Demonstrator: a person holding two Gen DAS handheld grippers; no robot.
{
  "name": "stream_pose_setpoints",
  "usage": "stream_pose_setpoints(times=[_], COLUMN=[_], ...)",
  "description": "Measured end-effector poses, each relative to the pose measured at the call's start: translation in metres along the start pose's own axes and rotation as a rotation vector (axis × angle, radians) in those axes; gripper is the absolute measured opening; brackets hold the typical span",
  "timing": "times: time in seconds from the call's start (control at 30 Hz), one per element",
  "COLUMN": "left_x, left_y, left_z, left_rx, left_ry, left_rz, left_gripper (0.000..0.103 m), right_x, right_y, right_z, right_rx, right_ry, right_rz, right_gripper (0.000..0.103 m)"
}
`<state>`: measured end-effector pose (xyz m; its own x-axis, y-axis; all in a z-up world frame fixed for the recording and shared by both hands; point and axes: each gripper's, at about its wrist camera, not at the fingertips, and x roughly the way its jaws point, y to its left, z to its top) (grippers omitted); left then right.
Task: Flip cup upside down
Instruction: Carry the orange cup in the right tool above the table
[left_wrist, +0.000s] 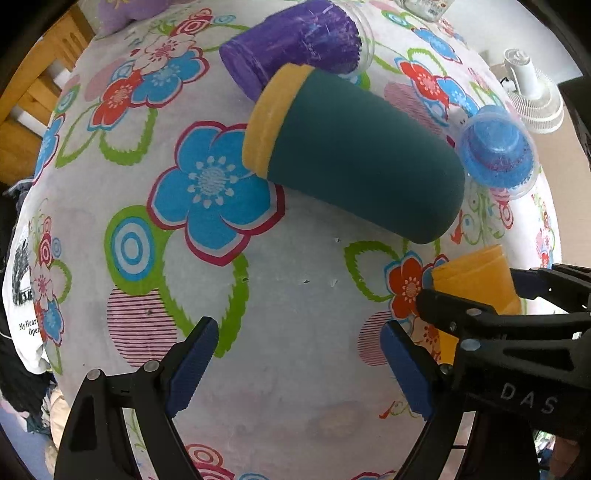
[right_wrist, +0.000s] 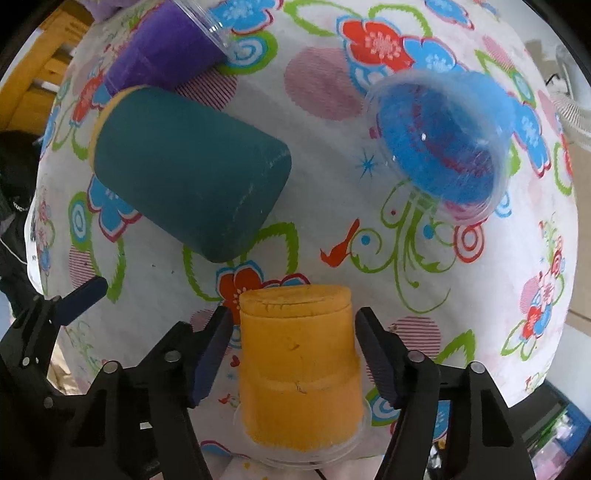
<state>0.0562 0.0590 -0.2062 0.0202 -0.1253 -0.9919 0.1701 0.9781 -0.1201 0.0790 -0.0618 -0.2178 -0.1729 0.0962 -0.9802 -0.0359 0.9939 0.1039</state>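
An orange cup (right_wrist: 299, 369) stands upside down on the flowered tablecloth, its clear rim on the cloth, between the fingers of my right gripper (right_wrist: 295, 347), which is open with small gaps on both sides. In the left wrist view the orange cup (left_wrist: 476, 284) shows at the right behind the right gripper (left_wrist: 480, 291). My left gripper (left_wrist: 299, 365) is open and empty above bare cloth. A teal cup with a yellow rim (left_wrist: 354, 155) lies on its side, also in the right wrist view (right_wrist: 188, 173).
A purple cup (left_wrist: 295, 44) lies on its side behind the teal one. A blue clear-rimmed cup (left_wrist: 495, 147) lies tipped at the right, also in the right wrist view (right_wrist: 443, 140). A white fan (left_wrist: 532, 92) stands beyond the table (left_wrist: 295, 295). A wooden chair (left_wrist: 33, 103) is at the left.
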Motion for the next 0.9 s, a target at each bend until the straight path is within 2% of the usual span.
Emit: stream_pose_setpoints(times=[0.07,0.2,0.43,0.9], left_x=[0.005,0.009,-0.002,-0.051], left_y=[-0.002,0.0,-0.011,-0.032], left_z=[0.002,0.003,-0.001,-0.017], left_rx=[0.0,-0.007,-0.009,0.024], left_ry=[0.008,0.007,-0.005,-0.122], left_rz=[-0.002,-0.001,-0.006,0.032], left_gripper=[0.091,0.091,0.091,0.091], right_x=[0.005,0.006,-0.013,-0.07], right_y=[0.001,0.007,0.005,-0.008], right_z=[0.002,0.001,-0.011,-0.043], right_rx=[0.007,-0.008,-0.028,-0.06], right_ry=[0.013,-0.009,-0.058,-0.261], right_rz=[0.003,0.004,0.016,0.049], right_gripper=[0.062,0.058,0.058,0.058])
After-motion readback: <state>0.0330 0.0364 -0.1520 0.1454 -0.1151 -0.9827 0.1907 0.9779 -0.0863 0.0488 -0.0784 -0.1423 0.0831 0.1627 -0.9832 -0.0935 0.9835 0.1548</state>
